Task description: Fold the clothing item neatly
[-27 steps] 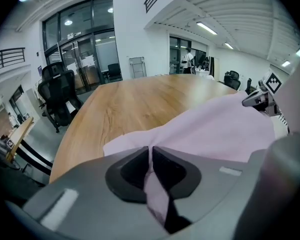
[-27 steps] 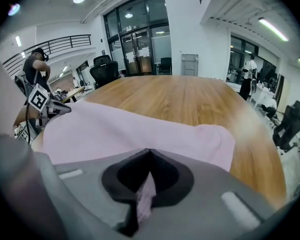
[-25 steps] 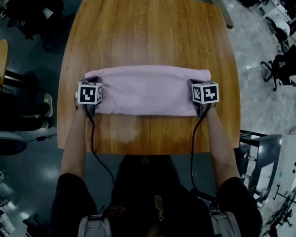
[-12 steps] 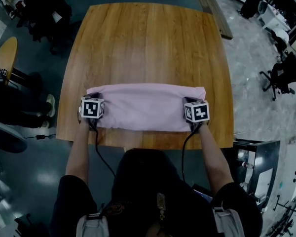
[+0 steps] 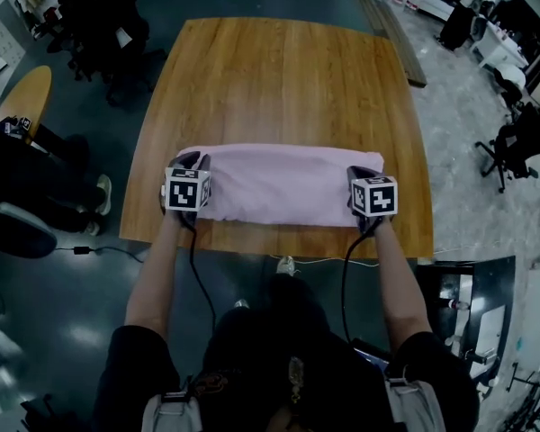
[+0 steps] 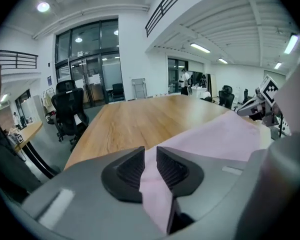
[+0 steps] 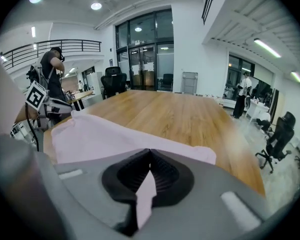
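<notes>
Garment (image 5: 279, 183) pulled nearer; left tool (image 6: 150, 159) just opening round it, right tool (image 7: 149, 160) clamps it

A wooden table (image 5: 279, 79), broad and rounded at its corners, is pictured from above, its grain seen running away from the viewer. A pale pink cloth (image 5: 274, 183) is laid on it, folded into a long band and stretched crosswise over the near part of the top, close to the front edge but short of it. A strip of bare wood is left between each end of the cloth and the table's side edges. The far edge of the band is seen lying on the wood, while both near corners are drawn up off it.
</notes>
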{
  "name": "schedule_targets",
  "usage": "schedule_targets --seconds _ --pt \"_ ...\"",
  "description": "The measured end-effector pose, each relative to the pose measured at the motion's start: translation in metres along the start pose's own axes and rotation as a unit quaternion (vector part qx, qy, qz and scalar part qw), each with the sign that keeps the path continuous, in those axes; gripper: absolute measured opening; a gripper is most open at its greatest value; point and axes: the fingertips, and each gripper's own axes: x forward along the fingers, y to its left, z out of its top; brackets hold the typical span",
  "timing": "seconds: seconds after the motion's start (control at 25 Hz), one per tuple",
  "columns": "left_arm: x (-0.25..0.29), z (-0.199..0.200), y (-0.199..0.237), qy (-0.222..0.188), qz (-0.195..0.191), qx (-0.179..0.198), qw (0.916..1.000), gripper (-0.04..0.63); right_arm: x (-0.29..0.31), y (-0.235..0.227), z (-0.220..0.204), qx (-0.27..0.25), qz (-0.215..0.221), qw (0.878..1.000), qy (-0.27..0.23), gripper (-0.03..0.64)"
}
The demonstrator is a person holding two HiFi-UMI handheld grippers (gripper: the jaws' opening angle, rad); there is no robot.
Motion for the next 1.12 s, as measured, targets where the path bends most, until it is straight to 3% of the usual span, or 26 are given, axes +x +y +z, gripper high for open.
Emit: schedule_targets --seconds 0.16,0.4,0.52,0.76,0.96,1.12 --pt "-0.053 0.026 -0.018 -0.068 -0.028 0.010 0.9972 0.009 -0.055 0.045 0.019 0.008 -0.007 0.998 -0.067 0.003" --pt "-0.144 0.035 -0.074 -0.146 -0.113 0.034 0.9823 0.009 -0.147 0.140 0.025 -0.006 0.004 0.988 -0.152 0.003" --pt "-0.174 0.035 -0.109 -0.159 -0.157 0.034 0.9742 0.008 -0.179 0.170 0.027 -0.006 0.015 0.983 -0.181 0.002" --pt "-0.220 0.019 -0.172 -0.162 -0.241 -0.006 0.9569 0.008 -0.223 0.212 0.022 -0.002 0.041 0.974 -0.221 0.002" --pt "-0.253 0.016 -0.214 -0.179 -0.253 -0.005 0.9508 0.008 -0.258 0.229 0.011 -0.001 0.074 0.965 -0.251 0.002" --pt "-0.278 0.018 -0.238 -0.187 -0.242 -0.021 0.9518 0.008 -0.282 0.229 -0.003 -0.001 0.094 0.961 -0.260 0.002"
